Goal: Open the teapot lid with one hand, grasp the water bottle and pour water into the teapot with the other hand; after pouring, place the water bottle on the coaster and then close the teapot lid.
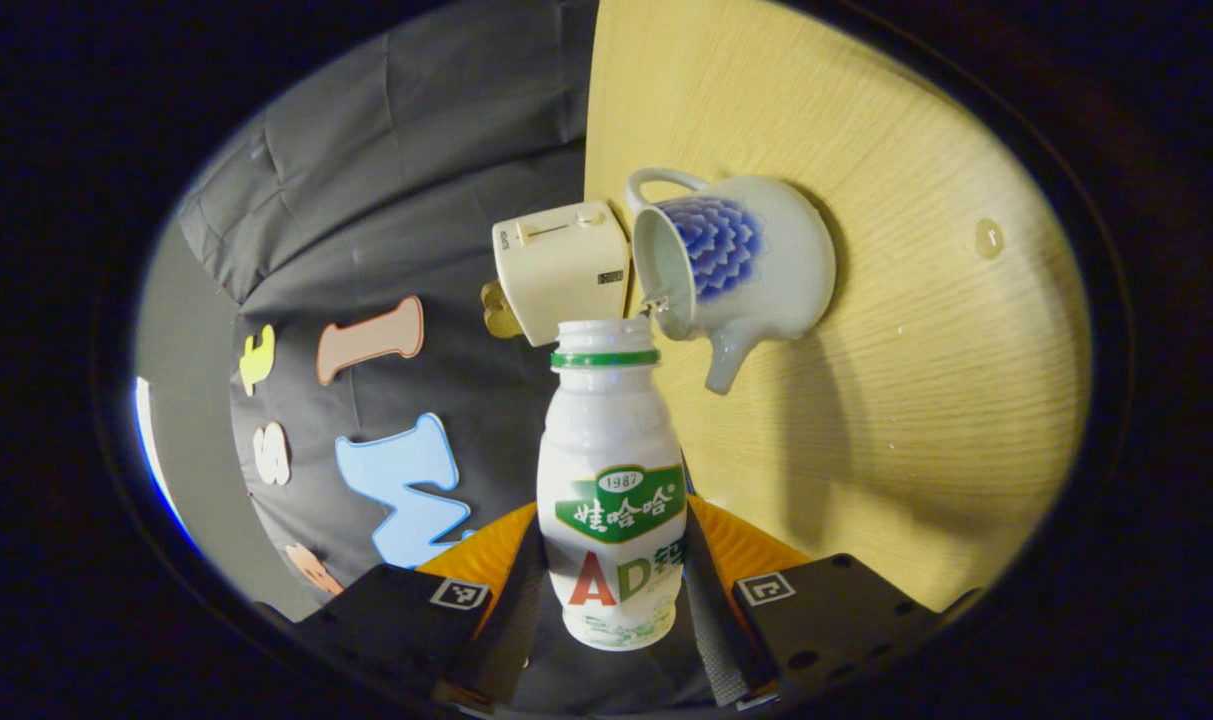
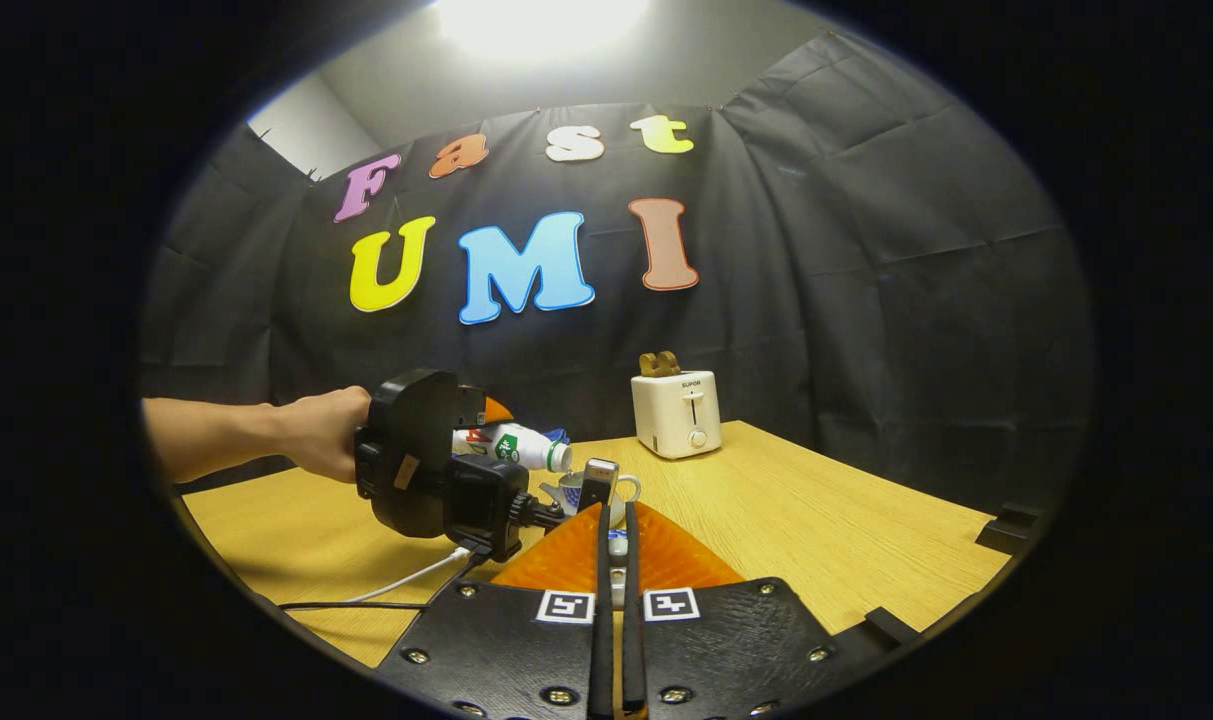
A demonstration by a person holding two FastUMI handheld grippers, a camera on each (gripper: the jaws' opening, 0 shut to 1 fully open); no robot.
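Left gripper clamps the water bottle, tipped sideways, its open mouth just short of the lidless teapot on the table; right gripper, fingers pressed together, apparently holds the lid nearby.

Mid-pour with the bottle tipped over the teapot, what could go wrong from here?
1. The water bottle's open mouth sits at the teapot's rim rather than over its middle, so water may run onto the table.
2. The toaster stands close behind the teapot; splashes might reach it.
3. The right gripper appears to pinch the lid beside the opening; the bottle could bump it.
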